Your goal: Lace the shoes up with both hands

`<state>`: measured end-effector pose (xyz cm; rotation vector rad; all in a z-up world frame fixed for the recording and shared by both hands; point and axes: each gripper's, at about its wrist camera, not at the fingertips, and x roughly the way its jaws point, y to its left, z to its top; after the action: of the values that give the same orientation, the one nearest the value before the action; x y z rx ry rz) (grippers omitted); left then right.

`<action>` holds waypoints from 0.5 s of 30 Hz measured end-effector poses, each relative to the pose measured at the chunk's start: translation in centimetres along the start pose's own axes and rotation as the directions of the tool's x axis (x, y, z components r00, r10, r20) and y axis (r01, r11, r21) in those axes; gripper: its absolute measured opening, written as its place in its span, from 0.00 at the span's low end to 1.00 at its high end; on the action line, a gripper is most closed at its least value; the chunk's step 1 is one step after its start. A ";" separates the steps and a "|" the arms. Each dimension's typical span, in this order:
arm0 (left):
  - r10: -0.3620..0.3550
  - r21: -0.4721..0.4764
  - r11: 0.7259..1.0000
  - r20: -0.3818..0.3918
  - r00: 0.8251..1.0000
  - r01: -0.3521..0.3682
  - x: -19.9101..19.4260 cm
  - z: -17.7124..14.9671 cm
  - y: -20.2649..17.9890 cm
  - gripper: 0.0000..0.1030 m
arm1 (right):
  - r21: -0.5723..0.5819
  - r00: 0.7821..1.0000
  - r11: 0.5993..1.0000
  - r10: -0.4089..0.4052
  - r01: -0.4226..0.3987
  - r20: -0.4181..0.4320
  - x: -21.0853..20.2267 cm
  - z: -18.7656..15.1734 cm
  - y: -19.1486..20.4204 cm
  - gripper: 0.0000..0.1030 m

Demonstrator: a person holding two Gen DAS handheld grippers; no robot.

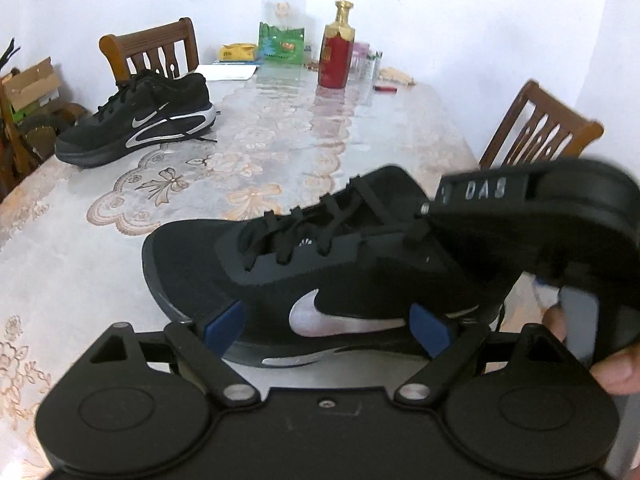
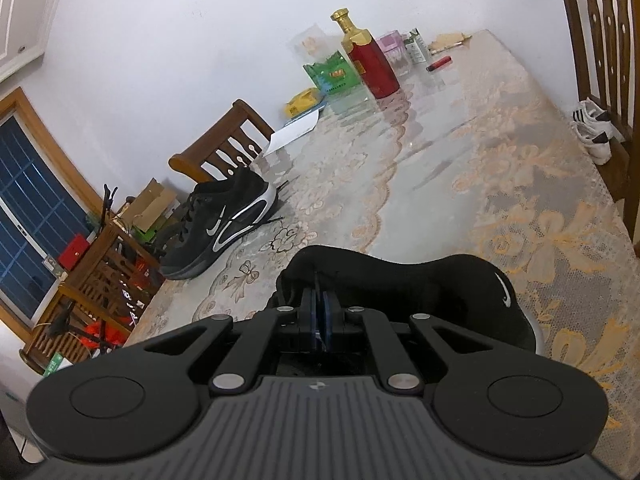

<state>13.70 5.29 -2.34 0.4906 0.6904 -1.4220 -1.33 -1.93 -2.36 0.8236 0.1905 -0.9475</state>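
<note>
1. So the near shoe (image 1: pixel 320 280) sits on the table (image 1: pixel 280 148), right in front of both claws.
2. Left claw (image 1: pixel 326 322) is spread wide beside the sole.
3. Right claw (image 2: pixel 320 320) is pinched together over the shoe's collar; can't tell if it's holding lace.
4. 2nd shoe (image 1: pixel 136 120) sits well apart.

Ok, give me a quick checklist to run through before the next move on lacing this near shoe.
1. Near black shoe flat on the table: ok.
2. Left tool open, its blue pads either side of the shoe's side: ok; whether they touch it: cannot tell.
3. Right tool shut at the shoe's collar: ok.
4. Lace end actually pinched in the right tool: cannot tell, the pads hide it.
5. Laces threaded through the lower eyelets: ok; top eyelets: cannot tell, the right tool covers them.
6. Second black shoe lies far off on the table, clear of the work: ok.
</note>
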 end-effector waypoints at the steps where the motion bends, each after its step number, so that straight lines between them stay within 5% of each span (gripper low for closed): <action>1: 0.011 0.010 1.000 -0.006 1.000 -0.011 0.1 -0.1 -0.2 0.86 | -0.002 1.000 1.000 -0.004 0.004 0.004 0.0 0.0 0.0 0.05; 15: 0.004 0.002 1.000 -0.027 1.000 -0.004 0.2 -0.5 0.2 0.86 | 0.054 0.999 0.998 -0.023 0.022 0.028 0.0 0.0 0.0 0.05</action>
<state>13.86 5.51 -2.91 0.5129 0.7091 -1.4144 -1.36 -1.94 -2.32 0.8580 0.1500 -0.9887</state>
